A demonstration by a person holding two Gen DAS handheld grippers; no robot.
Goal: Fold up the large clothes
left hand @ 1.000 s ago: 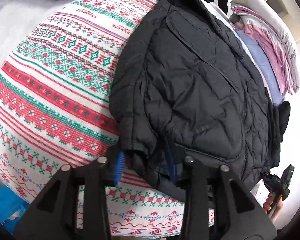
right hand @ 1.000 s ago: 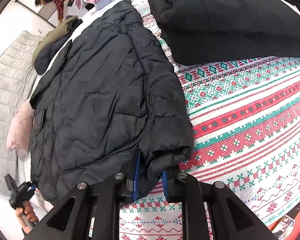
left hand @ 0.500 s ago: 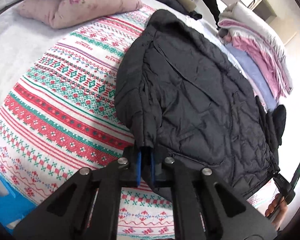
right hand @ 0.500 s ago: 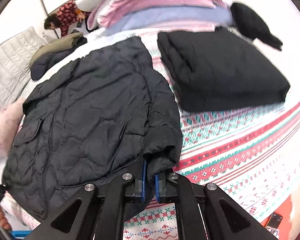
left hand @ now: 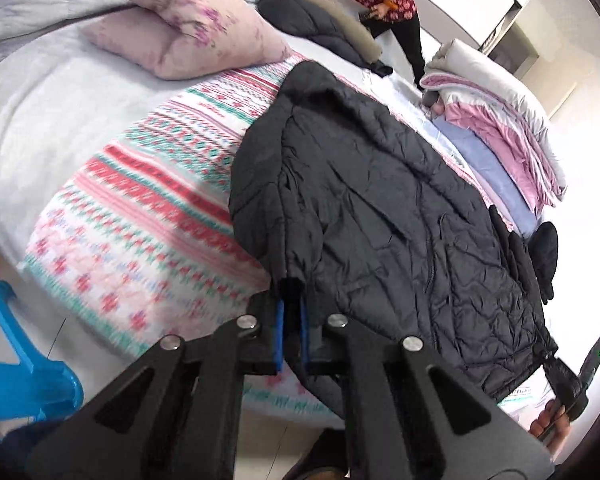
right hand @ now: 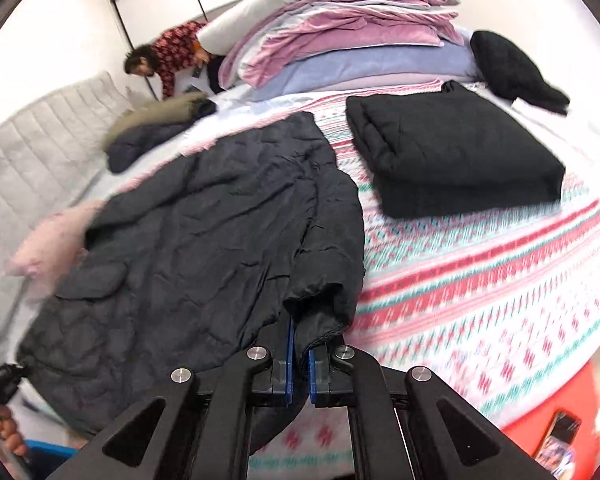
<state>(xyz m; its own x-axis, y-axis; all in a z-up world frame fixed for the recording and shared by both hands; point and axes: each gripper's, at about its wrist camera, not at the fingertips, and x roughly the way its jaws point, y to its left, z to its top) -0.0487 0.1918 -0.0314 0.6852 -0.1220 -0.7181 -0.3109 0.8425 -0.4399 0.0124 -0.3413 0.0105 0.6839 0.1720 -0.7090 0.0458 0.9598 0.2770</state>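
Both grippers have just closed: left gripper (left hand: 291,330) and right gripper (right hand: 299,354) each clench a hem corner of the black jacket (left hand: 380,216), lifting it off the patterned blanket (left hand: 140,208); fold starting.

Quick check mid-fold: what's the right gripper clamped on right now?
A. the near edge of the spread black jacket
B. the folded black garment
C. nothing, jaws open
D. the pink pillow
A: the right gripper has its blue pads shut on the edge of the black jacket.
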